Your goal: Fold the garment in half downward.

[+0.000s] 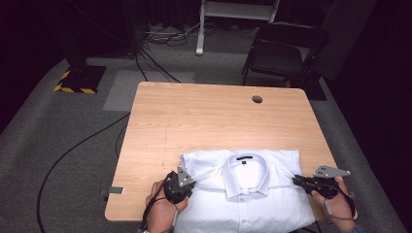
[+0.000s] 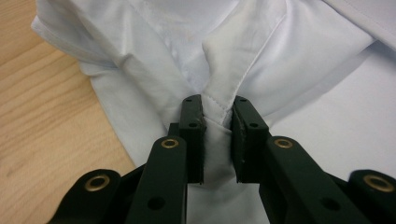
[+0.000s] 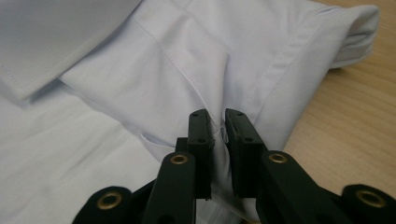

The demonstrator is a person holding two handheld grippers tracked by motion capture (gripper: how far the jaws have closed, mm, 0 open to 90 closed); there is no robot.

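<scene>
A white dress shirt lies folded, collar up, at the near edge of the wooden table. My left gripper sits at the shirt's left shoulder; in the left gripper view it is shut on a pinched ridge of the white shirt. At the shirt's right shoulder my right gripper points inward. In the right gripper view it is shut on a fold of the shirt near the folded sleeve edge. A hand holds each gripper from below.
A round cable hole is in the table's far right part. Behind the table stand a black chair and a white desk leg. Cables run over the grey floor at left.
</scene>
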